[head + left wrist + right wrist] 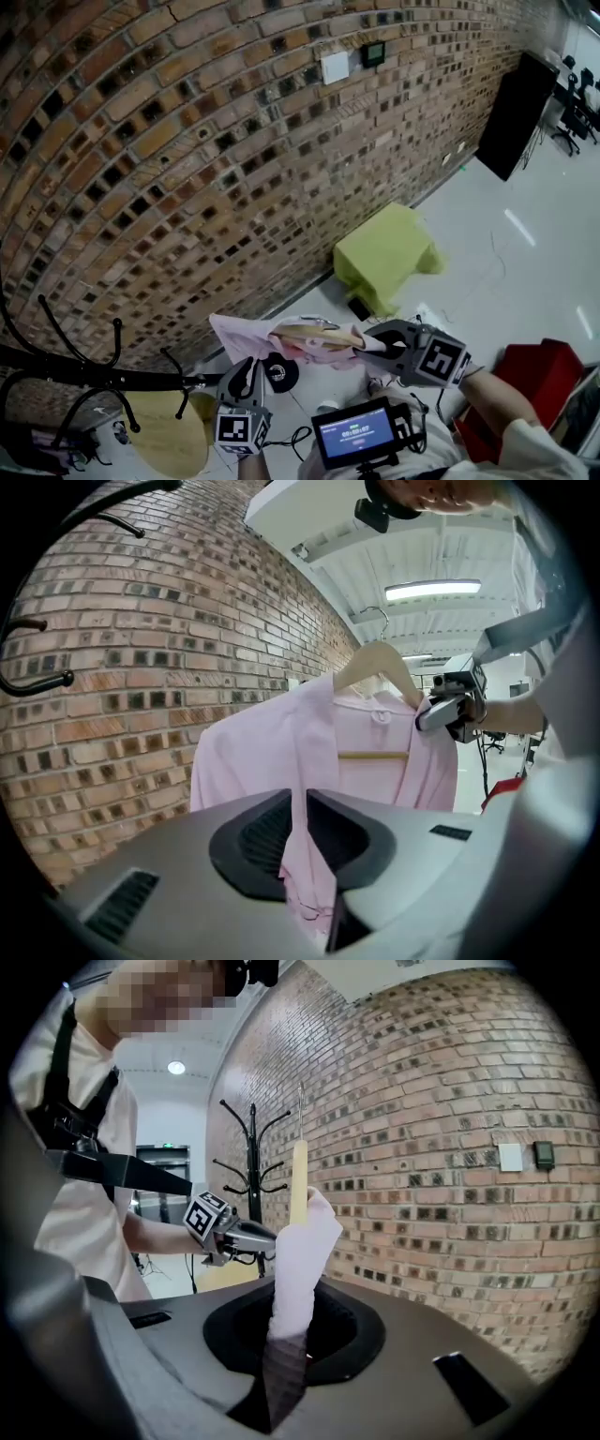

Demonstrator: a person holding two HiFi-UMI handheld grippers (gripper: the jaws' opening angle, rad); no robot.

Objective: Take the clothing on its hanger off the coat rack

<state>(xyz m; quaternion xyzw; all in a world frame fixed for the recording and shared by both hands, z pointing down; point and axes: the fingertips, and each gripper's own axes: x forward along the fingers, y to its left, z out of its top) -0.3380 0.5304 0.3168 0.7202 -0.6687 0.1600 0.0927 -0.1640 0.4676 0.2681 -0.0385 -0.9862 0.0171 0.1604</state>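
While the pink clothing [262,752] hangs clear of the coat rack [84,373], both grips look thin, and that's where the trouble sits. The left hand-held gripper [305,813] is clenched on a narrow fold of the front edge, nothing more than cloth between its jaws. Across from it, the right hand-held gripper [286,1335] is clamped tight on the shoulder fabric where it drapes over the end of the wooden hanger [298,1180]. Whether any wood is caught in that pinch can't be told.

If it's cloth only, the hanger is riding loose inside the garment. Seen from the head view, the whole thing lies almost flat between the two hand-held grippers, so a tilt could let the hanger slide out of the far shoulder and drop to the floor [525,234].

A pull by the left hand-held gripper away from the right one would drag the cloth off the hanger's arm.

The rack's prongs stand just beside the left hand-held gripper, on its outer side. A swing that way could snag a sleeve or the wire hook [375,619].
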